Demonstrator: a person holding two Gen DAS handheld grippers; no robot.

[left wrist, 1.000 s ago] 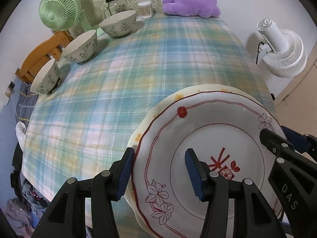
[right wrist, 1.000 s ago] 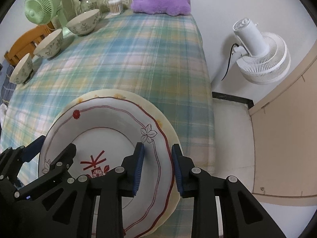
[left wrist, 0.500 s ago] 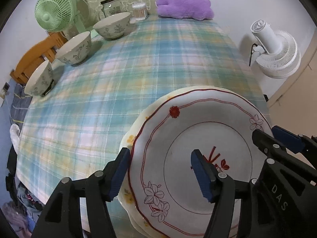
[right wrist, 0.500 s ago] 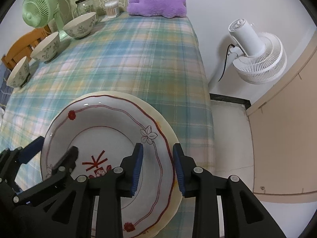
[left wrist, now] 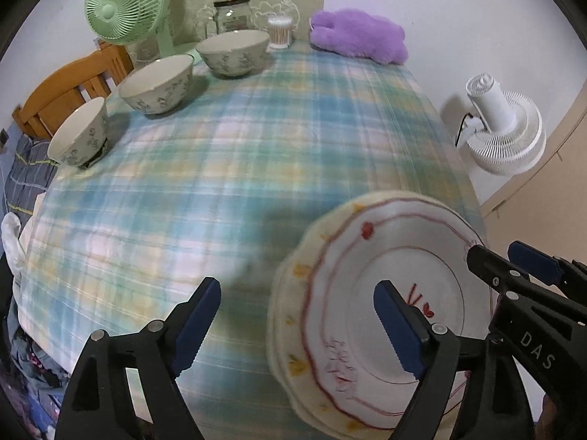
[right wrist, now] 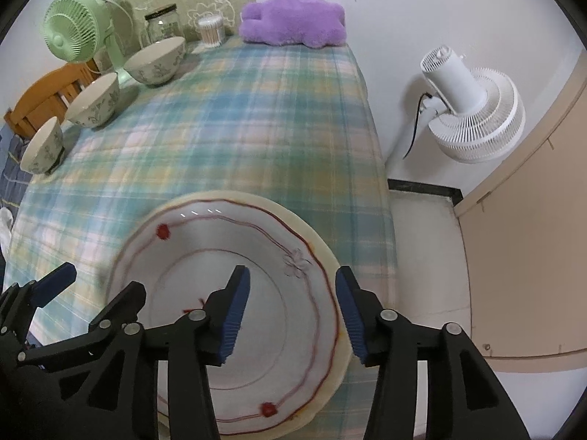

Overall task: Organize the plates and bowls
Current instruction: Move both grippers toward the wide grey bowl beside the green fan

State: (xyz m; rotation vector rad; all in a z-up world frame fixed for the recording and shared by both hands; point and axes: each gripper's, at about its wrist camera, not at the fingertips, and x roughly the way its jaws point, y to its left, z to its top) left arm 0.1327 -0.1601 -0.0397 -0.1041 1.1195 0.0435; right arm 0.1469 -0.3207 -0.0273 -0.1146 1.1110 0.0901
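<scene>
— What surrounds the counter?
— Its plaid cloth runs toward a plain white wall. At two o'clock a white fan stands on pale floor beside a beige door.
— And at ten o'clock?
— A green fan above an orange wooden chair.

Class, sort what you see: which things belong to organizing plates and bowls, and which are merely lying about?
Job:
stacked plates
three bowls

Lying about:
green fan
white fan
purple plush
glass jar
cotton-swab tub
</scene>
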